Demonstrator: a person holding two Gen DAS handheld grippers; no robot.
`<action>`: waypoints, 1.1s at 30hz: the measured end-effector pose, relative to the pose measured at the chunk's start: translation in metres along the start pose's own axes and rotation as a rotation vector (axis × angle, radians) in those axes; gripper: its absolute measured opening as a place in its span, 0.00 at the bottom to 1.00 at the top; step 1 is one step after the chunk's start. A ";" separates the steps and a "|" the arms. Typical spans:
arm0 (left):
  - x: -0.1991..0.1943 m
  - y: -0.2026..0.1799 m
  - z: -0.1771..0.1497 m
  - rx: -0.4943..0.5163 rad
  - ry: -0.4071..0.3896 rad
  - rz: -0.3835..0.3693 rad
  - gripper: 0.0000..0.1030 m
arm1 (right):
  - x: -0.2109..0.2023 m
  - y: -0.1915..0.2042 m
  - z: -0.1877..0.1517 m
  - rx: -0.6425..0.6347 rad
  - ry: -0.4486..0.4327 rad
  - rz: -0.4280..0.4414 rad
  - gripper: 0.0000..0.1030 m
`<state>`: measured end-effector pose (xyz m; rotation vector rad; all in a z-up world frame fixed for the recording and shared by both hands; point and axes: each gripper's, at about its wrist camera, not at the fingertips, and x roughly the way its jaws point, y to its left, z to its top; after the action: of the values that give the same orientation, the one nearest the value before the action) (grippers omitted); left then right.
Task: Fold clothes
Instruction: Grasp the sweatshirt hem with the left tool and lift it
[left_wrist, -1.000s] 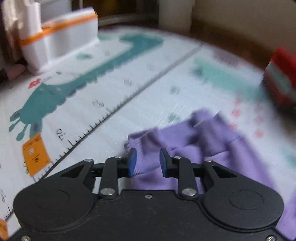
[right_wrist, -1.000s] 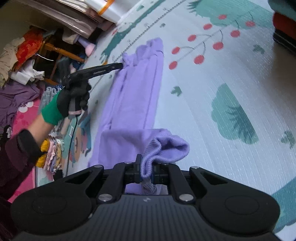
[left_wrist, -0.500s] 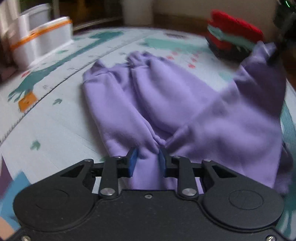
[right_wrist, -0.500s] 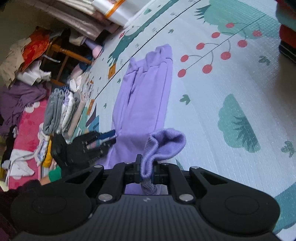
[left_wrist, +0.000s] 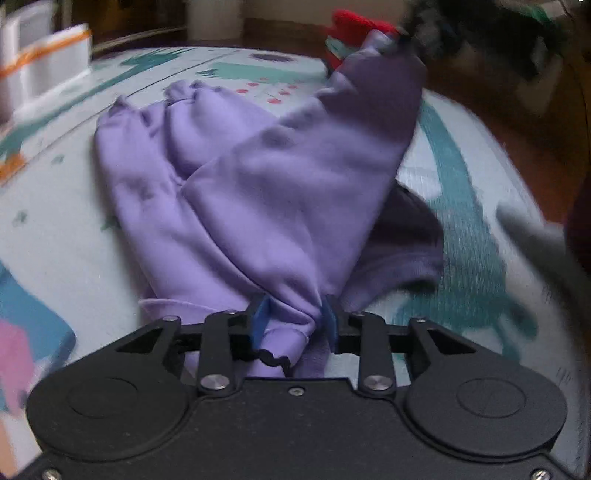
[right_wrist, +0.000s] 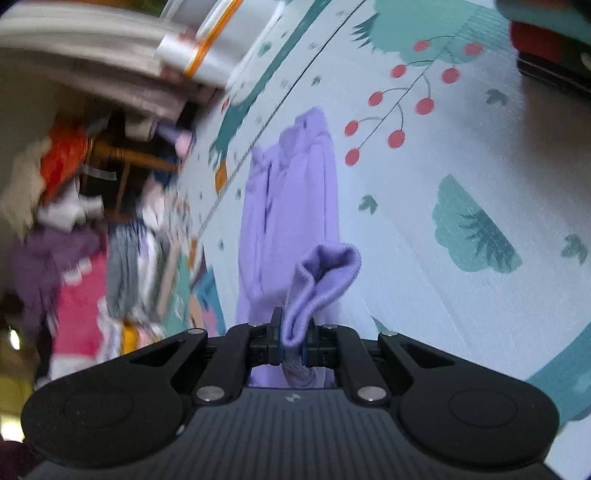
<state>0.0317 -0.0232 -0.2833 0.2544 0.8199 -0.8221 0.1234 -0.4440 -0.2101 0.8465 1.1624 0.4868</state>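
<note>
A purple pair of pants (left_wrist: 229, 177) lies on the play mat (left_wrist: 59, 236), legs stretched away from me. My left gripper (left_wrist: 293, 323) has its blue pads around a bunched fold of the purple cloth near the waist end; the pads stand a little apart with cloth between them. The far corner of the cloth is lifted up at the upper right. In the right wrist view my right gripper (right_wrist: 291, 345) is shut on the ribbed waistband (right_wrist: 325, 273) and holds it above the mat, with the pants legs (right_wrist: 295, 184) lying beyond.
A folded red and teal stack (left_wrist: 354, 29) sits at the mat's far edge. White bins with orange bands (left_wrist: 40, 74) stand at the back left. Piles of clothes (right_wrist: 92, 240) and a wooden chair (right_wrist: 125, 158) lie off the mat's left side.
My left gripper has moved onto the pants' near end and taken cloth between its pads. My right gripper has lifted the waistband corner higher. The views are blurred from motion.
</note>
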 end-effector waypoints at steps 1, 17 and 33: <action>-0.005 -0.002 0.005 0.012 -0.008 0.009 0.29 | 0.001 0.002 0.000 0.000 -0.005 -0.002 0.10; -0.007 -0.022 -0.032 0.075 -0.026 0.061 0.53 | -0.010 0.006 0.000 0.039 -0.021 -0.033 0.10; -0.010 -0.015 -0.030 -0.005 -0.032 0.032 0.53 | 0.017 0.048 0.033 0.061 -0.121 0.060 0.07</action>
<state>-0.0001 -0.0130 -0.2950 0.2484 0.7859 -0.7926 0.1642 -0.4129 -0.1773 0.9530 1.0474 0.4442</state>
